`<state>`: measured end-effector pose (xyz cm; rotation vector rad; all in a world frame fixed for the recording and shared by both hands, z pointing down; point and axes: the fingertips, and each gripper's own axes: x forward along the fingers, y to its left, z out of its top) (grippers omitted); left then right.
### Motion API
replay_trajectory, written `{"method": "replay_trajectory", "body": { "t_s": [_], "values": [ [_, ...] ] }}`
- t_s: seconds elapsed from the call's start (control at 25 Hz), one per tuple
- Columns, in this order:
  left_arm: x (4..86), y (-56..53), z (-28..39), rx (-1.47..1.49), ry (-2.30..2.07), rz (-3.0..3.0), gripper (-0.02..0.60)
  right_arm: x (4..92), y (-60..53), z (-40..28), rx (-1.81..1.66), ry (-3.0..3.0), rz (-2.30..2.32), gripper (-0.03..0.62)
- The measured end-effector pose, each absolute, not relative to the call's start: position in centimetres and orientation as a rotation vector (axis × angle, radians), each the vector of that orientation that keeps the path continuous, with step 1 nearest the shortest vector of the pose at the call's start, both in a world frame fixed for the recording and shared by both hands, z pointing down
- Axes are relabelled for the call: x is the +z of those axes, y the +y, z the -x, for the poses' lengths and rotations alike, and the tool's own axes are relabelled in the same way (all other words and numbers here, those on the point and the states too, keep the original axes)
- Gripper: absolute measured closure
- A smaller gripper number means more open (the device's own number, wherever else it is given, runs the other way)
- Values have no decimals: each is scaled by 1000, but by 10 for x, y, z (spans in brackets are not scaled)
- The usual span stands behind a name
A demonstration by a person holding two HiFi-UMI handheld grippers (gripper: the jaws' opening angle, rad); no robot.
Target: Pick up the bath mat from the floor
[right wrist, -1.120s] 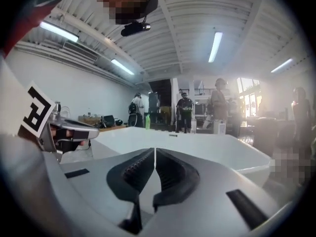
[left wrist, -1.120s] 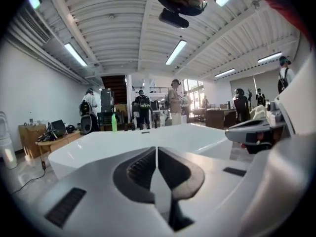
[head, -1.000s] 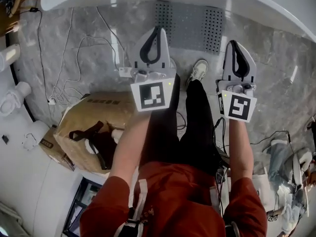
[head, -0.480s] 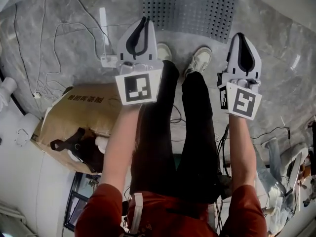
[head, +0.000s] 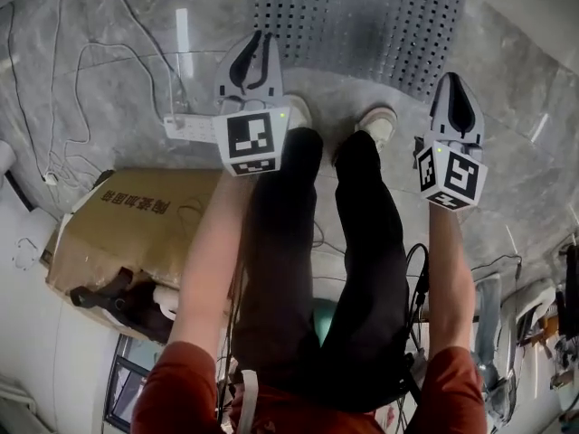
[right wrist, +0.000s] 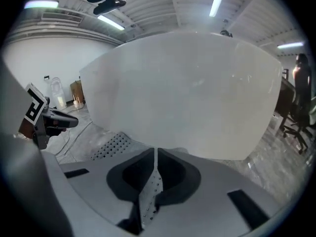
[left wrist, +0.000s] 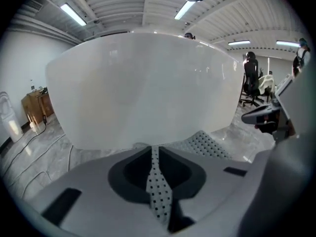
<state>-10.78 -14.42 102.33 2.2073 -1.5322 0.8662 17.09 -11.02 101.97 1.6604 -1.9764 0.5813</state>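
The grey perforated bath mat [head: 357, 16] lies flat on the marble floor ahead of the person's shoes, in front of a white bathtub [left wrist: 148, 83]. My left gripper [head: 256, 45] hovers above the mat's near left corner, jaws shut and empty. My right gripper [head: 454, 91] hangs over the floor just right of the mat's near right corner, also shut on nothing. In the left gripper view a strip of the mat [left wrist: 207, 144] shows beyond the shut jaws [left wrist: 154, 152]. The right gripper view shows the mat [right wrist: 111, 144] to the left of its shut jaws [right wrist: 155, 154].
A white power strip [head: 190, 127] and trailing cables [head: 90, 70] lie left of the mat. A cardboard box [head: 136, 233] sits at the person's left. The person's shoes [head: 378, 123] stand just short of the mat. More clutter and cables [head: 507, 287] lie at the right.
The view has moved forward: the mat now fills more of the top and the tub edge has left the head view. Both grippers advanced toward the mat, still shut.
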Motion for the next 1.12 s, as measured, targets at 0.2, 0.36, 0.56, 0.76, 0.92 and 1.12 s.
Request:
{"method": "replay_trajectory", "body": {
  "t_s": [0.2,0.36,0.56,0.76,0.92,1.12],
  "values": [
    [1096,-152,126,938,-1509,-2121,448,1095,-115,-190,702,-1879,-1659,551],
    [1150,-153,138,1015,-1480,-2061,375,1149,-117,-200,774,-1827,-1615,441],
    [1208,-151,150,1075,-1412,-1980,270,1204,-118,-215,838,-1747,-1550,270],
    [1258,-151,161,1112,-1345,-1876,219,1253,-117,-229,902,-1651,-1492,191],
    [1286,-153,172,1130,-1317,-1776,192,1281,-118,-237,903,-1572,-1479,175],
    [1304,-151,168,1144,-1213,-1780,189,1298,-117,-246,919,-1474,-1500,175]
  ]
}}
